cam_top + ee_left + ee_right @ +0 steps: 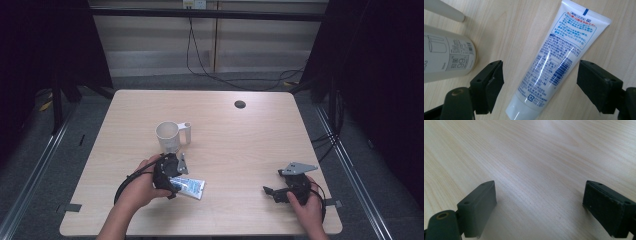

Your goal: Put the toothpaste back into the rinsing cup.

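Wood desk (240,145): pale, bare but for a white cup (168,136) and a tube (189,186); the cup is the landmark.
Tube: white plastic with blue print, flat on the desk just in front of the cup, apart from it, label up.
Left gripper (172,181): over the tube, jaws wide, one on each side of the body near the cap end (517,110), neither touching; likely set so to close across the tube's width.
Left gripper view: tube (554,62) runs slantwise between the jaws; cup (446,58) sits off to the side, beyond the jaw.
Right gripper (272,192): well to the right of the cup, low over bare desk, jaws wide and holding nothing; seemingly kept clear of the left hand's work.
Judged step: lining up to grasp the tube.
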`<state>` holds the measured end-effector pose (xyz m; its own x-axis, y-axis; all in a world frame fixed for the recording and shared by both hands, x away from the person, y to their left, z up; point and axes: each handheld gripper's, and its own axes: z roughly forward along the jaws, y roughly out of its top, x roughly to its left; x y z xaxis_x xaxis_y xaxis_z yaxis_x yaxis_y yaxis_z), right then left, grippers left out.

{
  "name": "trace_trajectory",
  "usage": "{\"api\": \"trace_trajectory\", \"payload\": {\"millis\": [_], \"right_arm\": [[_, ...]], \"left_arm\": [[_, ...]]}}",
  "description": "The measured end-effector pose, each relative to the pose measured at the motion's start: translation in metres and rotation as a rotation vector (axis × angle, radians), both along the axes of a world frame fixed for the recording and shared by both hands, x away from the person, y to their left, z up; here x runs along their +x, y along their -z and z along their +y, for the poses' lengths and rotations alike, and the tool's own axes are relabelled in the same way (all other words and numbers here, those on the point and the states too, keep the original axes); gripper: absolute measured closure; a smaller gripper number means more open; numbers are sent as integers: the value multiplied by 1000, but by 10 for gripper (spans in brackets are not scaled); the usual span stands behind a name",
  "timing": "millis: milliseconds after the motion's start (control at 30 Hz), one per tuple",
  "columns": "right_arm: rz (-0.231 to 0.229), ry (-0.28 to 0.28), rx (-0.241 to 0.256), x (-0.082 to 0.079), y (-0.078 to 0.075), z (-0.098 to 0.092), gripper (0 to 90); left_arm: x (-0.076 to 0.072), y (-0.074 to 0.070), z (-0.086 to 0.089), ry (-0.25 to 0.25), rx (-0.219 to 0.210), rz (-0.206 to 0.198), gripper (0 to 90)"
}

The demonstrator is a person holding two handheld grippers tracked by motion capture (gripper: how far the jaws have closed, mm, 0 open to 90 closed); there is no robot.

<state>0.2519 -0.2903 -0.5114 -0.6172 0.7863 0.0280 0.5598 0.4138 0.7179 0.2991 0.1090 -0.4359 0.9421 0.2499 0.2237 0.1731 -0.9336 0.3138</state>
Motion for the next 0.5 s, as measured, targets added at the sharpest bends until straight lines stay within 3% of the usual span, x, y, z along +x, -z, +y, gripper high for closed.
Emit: {"api": "trace_trajectory", "payload": {"millis": [233,500], "right_arm": [[1,0,1,0,0,0,110],[1,-1,1,0,0,0,110]], "left_arm": [[3,7,-8,33,30,22,216],[5,16,-11,40,31,56,249]]}}
